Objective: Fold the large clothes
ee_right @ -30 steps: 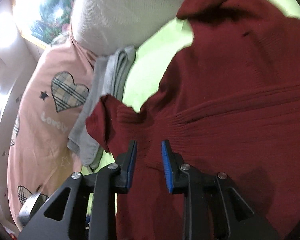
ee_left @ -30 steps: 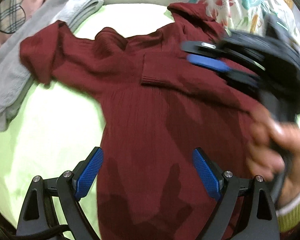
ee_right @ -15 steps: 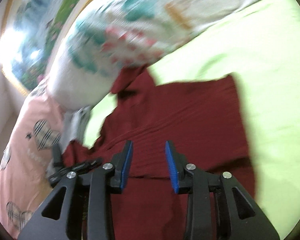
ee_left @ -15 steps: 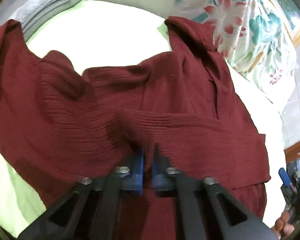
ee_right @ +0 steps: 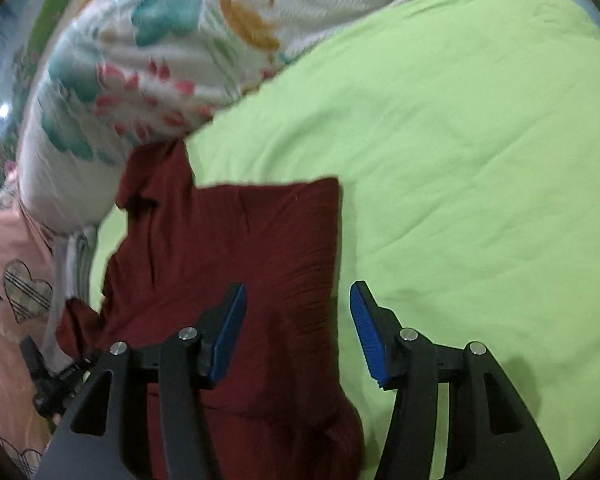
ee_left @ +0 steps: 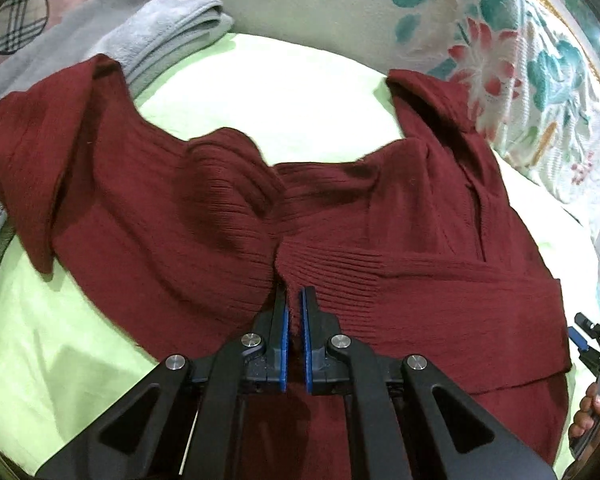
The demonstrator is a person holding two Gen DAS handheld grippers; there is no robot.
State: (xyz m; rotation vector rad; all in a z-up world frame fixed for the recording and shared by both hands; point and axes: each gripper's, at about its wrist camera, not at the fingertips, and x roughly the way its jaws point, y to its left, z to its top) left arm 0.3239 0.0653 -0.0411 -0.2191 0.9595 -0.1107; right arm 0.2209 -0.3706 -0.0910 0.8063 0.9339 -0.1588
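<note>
One sleeve cuff (ee_left: pixel 300 264) pinched in left gripper (ee_left: pixel 295 312) jaws over sweater (ee_left: pixel 160 232); right gripper (ee_right: pixel 296 320) jaws opening, empty. Next: lay the cuff across the sweater's chest.

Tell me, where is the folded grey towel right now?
In the left wrist view the grey towel lies at upper left, on the green sheet, beside the floral pillow, partly under the maroon sweater sleeve.

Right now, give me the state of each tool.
Left tool: shut on the ribbed cuff of the red sweater.
Right tool: jaws opening, nothing gripped, above the sweater's edge.
</note>
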